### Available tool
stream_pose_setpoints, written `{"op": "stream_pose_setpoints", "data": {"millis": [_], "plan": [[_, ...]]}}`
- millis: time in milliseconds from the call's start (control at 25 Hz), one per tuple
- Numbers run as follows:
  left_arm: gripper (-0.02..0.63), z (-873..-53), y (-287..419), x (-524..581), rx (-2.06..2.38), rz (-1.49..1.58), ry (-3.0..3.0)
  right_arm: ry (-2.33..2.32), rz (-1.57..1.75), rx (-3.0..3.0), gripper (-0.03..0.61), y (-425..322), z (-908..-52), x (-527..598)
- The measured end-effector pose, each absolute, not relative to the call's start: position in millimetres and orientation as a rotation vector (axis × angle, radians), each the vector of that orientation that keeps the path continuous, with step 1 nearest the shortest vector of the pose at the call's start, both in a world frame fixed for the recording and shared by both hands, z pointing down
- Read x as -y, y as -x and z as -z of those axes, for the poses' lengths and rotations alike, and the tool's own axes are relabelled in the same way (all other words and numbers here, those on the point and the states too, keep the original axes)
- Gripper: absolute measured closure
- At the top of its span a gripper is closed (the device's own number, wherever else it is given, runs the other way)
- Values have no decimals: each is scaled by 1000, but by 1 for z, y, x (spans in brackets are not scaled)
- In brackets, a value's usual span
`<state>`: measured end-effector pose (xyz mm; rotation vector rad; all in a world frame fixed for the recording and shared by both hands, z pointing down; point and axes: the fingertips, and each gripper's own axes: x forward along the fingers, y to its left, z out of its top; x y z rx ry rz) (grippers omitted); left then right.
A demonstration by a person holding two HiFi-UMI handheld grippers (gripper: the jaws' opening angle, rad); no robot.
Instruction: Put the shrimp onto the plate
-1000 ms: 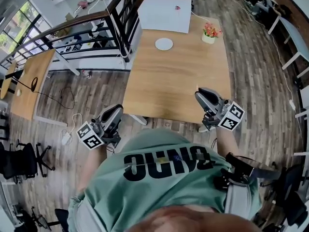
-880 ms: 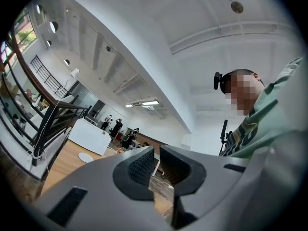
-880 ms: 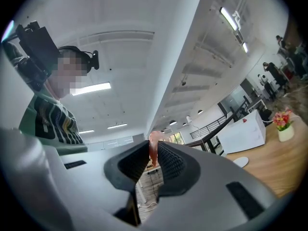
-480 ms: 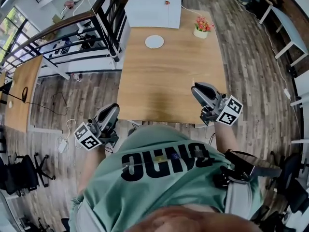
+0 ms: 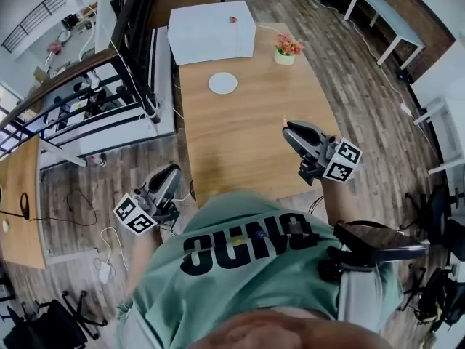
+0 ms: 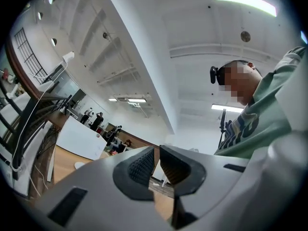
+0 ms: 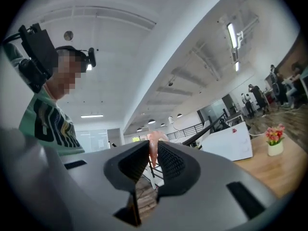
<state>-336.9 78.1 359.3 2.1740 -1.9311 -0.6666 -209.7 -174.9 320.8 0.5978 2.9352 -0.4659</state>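
A small white plate lies on the far part of the wooden table; the left gripper view also catches the plate. My right gripper hovers over the table's near right part, level, well short of the plate. Its jaws are shut on a pale pink shrimp that sticks up between the pads. My left gripper hangs beside the table's near left corner, off the tabletop. In its own view the left gripper shows a narrow gap with nothing in it.
A white box stands at the table's far end, with a small red thing on top. A flower pot stands at the far right. Black railings run along the left. Another table stands far left.
The table has swung round in the head view and now runs almost straight ahead. Both grippers have travelled with the person; the left one has come closer to the table's near left corner.
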Motion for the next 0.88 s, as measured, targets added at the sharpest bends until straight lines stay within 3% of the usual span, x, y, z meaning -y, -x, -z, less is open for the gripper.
{"op": "stream_pose_setpoints", "data": {"millis": [360, 880], "plan": [[574, -364, 407, -75, 1887, 699, -2175, -562, 477, -2974, 523, 273, -300, 173], [574, -388, 419, 30, 2208, 650, -1828, -933, 429, -2923, 523, 365, -355, 317]]}}
